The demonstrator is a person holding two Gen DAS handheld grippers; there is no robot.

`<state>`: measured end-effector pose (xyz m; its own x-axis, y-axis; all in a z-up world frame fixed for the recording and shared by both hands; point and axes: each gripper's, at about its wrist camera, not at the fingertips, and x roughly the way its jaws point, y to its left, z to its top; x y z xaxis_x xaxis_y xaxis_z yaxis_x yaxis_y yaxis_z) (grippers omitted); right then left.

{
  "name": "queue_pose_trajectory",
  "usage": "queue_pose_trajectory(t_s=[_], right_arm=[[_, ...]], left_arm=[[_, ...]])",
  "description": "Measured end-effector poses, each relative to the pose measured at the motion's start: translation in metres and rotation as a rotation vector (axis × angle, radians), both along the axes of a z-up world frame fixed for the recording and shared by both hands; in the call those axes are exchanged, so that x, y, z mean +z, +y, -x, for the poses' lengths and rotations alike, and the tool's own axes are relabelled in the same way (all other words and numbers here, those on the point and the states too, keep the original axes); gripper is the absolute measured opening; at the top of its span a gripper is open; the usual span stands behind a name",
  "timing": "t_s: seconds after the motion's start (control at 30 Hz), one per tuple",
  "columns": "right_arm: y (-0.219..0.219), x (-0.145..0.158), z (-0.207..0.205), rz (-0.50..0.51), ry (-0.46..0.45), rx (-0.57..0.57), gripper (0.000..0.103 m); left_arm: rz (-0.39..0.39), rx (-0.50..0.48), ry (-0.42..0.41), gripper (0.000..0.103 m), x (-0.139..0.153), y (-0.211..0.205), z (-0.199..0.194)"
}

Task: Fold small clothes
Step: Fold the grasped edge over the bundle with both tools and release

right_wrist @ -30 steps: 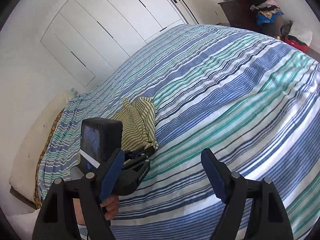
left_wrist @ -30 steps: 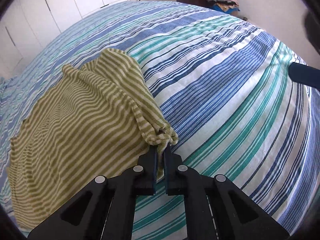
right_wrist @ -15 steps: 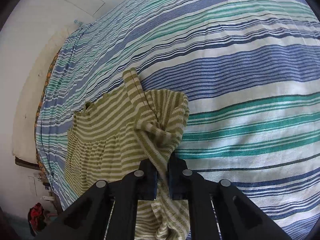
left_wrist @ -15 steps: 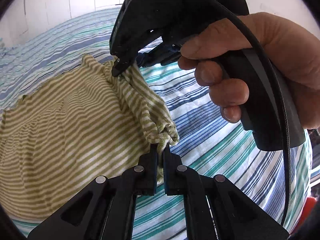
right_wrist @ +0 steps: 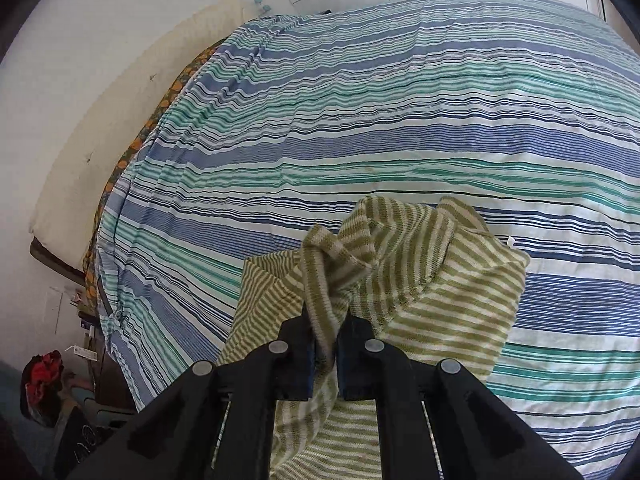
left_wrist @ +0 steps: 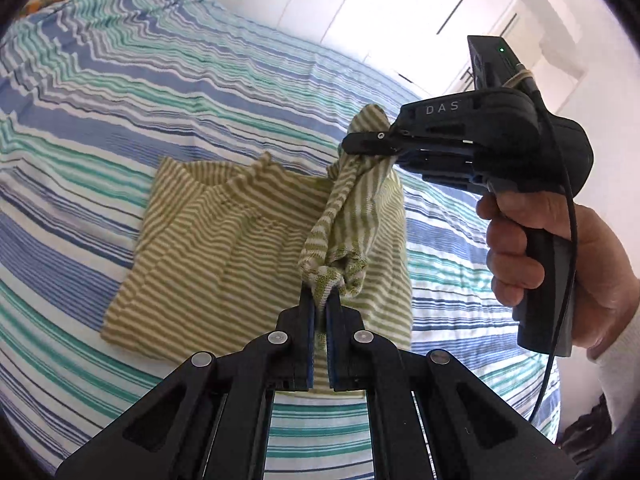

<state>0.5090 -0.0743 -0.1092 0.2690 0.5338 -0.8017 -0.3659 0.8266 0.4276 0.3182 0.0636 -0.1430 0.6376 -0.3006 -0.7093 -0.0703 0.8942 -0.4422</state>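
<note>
I am seeing the green-and-cream striped garment point(left_wrist: 224, 240) lying partly folded on the blue, teal and white striped bedspread point(left_wrist: 120, 92), near the middle of the left wrist frame. My left gripper point(left_wrist: 319, 308) is sitting at lower centre with its jaws nearly closed, pinching a bunched hem end of the garment between the blue pads. From there a twisted strip of fabric is running up and to the right to my right gripper point(left_wrist: 362, 145), which is clamping the other end, jaws pressed together; how much cloth is inside them is hidden by the gripper body. The hand point(left_wrist: 532, 256) gripping its handle is partly cut off at the right edge of the frame.

In the right wrist view the right gripper point(right_wrist: 325, 340) is at lower centre, jaws close together on a rolled band of the garment point(right_wrist: 440, 296). The lower part of the garment is disappearing behind the gripper body, so I cannot make out its bottom edge. The bedspread point(right_wrist: 360, 120) is filling most of the frame, with the white wall point(right_wrist: 100, 40) at upper left.
</note>
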Motion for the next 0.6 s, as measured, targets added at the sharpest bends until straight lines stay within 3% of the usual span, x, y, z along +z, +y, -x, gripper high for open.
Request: queue_pose_trajectory(t_s=[0.13, 0.27, 0.37, 0.4, 0.43, 0.5, 0.6], right_arm=[[0.075, -0.03, -0.001, 0.07, 0.022, 0.065, 0.008], [0.123, -0.057, 0.0, 0.105, 0.013, 0.108, 0.008], [0.137, -0.076, -0.003, -0.037, 0.127, 0.122, 0.033], [0.138, -0.077, -0.001, -0.066, 0.135, 0.125, 0.058], [0.138, -0.073, 0.003, -0.088, 0.115, 0.131, 0.069], [0.129, -0.06, 0.012, -0.119, 0.066, 0.133, 0.069], [0.089, -0.029, 0.031, -0.131, -0.042, 0.072, 0.069]], left_arm=[[-0.002, 0.081, 0.071, 0.002, -0.032, 0.047, 0.0], [-0.037, 0.132, 0.122, 0.002, -0.058, 0.067, -0.007], [-0.03, 0.173, 0.166, 0.007, -0.073, 0.09, -0.003], [-0.027, 0.188, 0.184, 0.015, -0.076, 0.095, 0.0], [-0.034, 0.209, 0.204, 0.027, -0.077, 0.101, 0.004], [-0.039, 0.24, 0.207, 0.041, -0.072, 0.113, 0.019], [-0.078, 0.267, 0.142, 0.042, -0.051, 0.123, 0.038]])
